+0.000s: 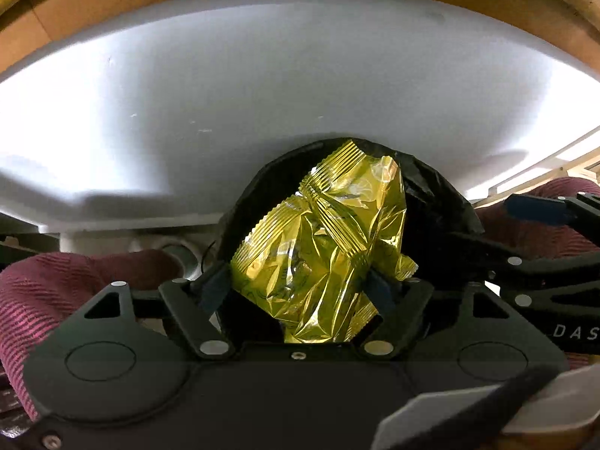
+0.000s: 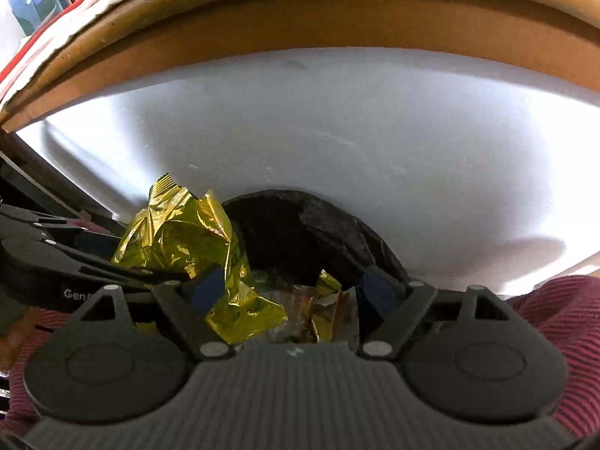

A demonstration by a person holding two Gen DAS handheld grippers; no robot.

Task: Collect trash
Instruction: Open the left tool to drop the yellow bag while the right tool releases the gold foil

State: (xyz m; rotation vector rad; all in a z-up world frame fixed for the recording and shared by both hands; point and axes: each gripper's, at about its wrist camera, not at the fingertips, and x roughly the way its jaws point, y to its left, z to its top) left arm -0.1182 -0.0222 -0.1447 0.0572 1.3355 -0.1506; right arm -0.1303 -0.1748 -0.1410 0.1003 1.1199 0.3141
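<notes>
A white table top (image 1: 262, 86) fills the upper half of both wrist views, with a brown cardboard edge (image 2: 337, 18) curving behind it and dark red ribbed fabric (image 1: 56, 285) bunched low at the sides. In front of the table sits one bin lined with a black bag (image 2: 337, 225), its mouth open below both tools. One large crumpled gold foil wrapper (image 1: 322, 240) stands over that mouth, directly between the fingers of the left gripper (image 1: 300, 285); the blue pads lie close against its sides, but with the jaws spread wide, whether they press it cannot be told. The right gripper (image 2: 296, 292) is also spread wide, with nothing pinched; between its fingers lie smaller scraps inside the bag, a gold piece (image 2: 326, 285) and a brownish clear wrapper (image 2: 300, 300). Readable writing is scarce: the letters "DAS" on the other tool at the right edge of the left view, and "Gen" on the black arm crossing the right view.
</notes>
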